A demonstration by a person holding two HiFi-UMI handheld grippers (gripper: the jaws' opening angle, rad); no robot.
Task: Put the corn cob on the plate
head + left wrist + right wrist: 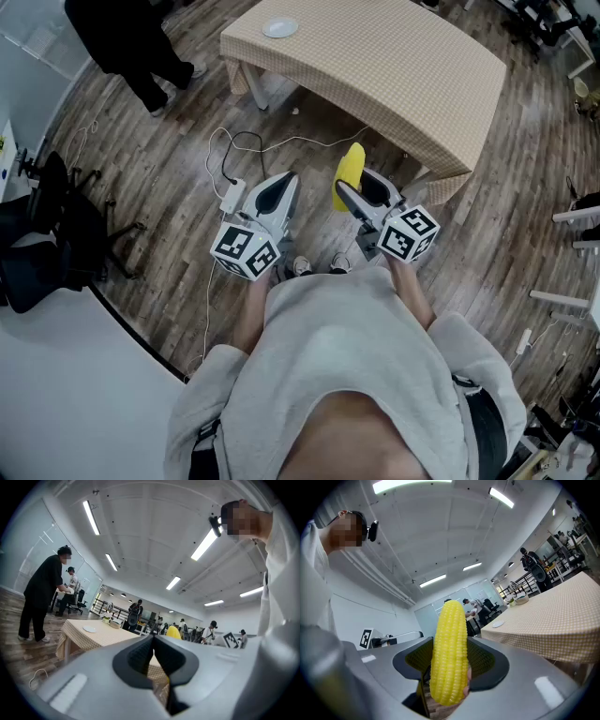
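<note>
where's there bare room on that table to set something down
Almost the whole visible checked tabletop is bare: everything from the white plate at its far left corner across to the right and near edges. The crowded spot is the floor before the table's left end, with cables and a power strip.

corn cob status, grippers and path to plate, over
Right gripper shut on corn cob. Left gripper shut, empty. Plate bare, far corner of table. Power strip lies ahead, left.
</note>
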